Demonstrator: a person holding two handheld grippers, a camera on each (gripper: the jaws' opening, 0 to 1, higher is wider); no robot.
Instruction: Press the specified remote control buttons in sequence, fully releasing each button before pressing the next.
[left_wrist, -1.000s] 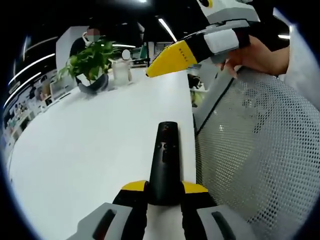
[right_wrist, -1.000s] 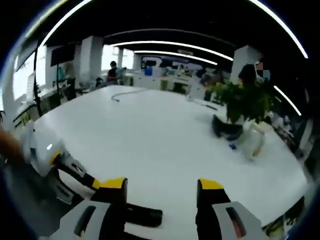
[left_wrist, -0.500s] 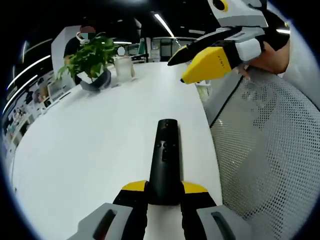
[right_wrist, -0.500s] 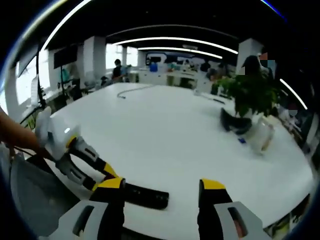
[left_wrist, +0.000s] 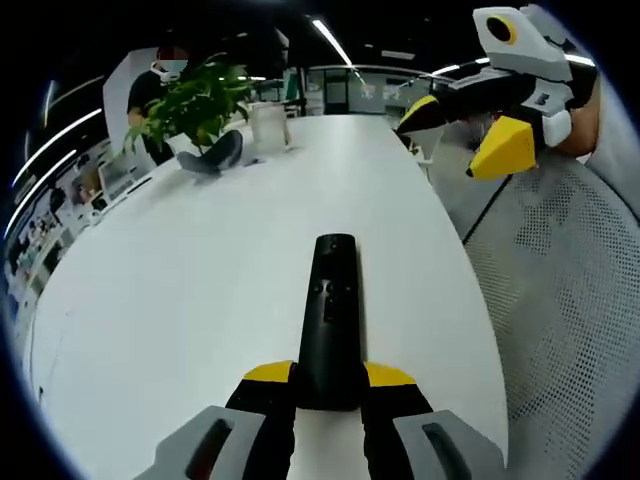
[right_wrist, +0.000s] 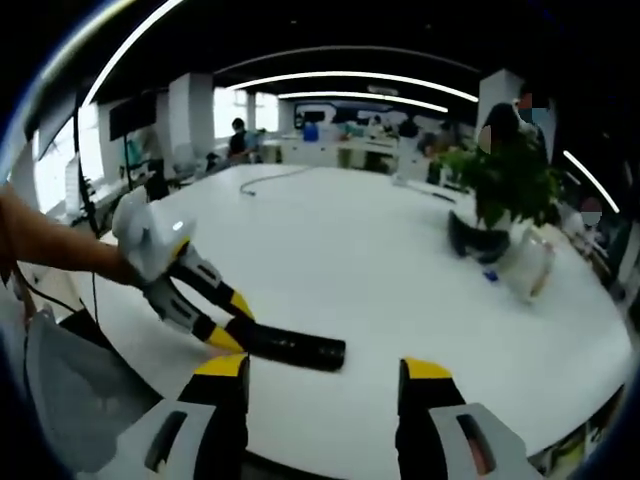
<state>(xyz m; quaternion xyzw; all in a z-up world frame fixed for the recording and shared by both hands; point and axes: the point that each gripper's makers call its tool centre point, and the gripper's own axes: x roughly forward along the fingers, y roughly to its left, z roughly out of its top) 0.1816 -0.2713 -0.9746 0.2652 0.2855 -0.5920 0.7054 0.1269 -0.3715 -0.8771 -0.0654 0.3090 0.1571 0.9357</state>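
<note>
We hold the remote (left_wrist: 328, 320) tight in our left gripper (left_wrist: 328, 385), low in the frame, so our open, empty right gripper (right_wrist: 325, 385) can press buttons.

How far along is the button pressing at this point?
Done: the left claw is shut on the remote, holding it over the white table. In hand: the right claw hangs open, clear of the remote. Left: no press is visible now; whether any came before cannot be told.
</note>
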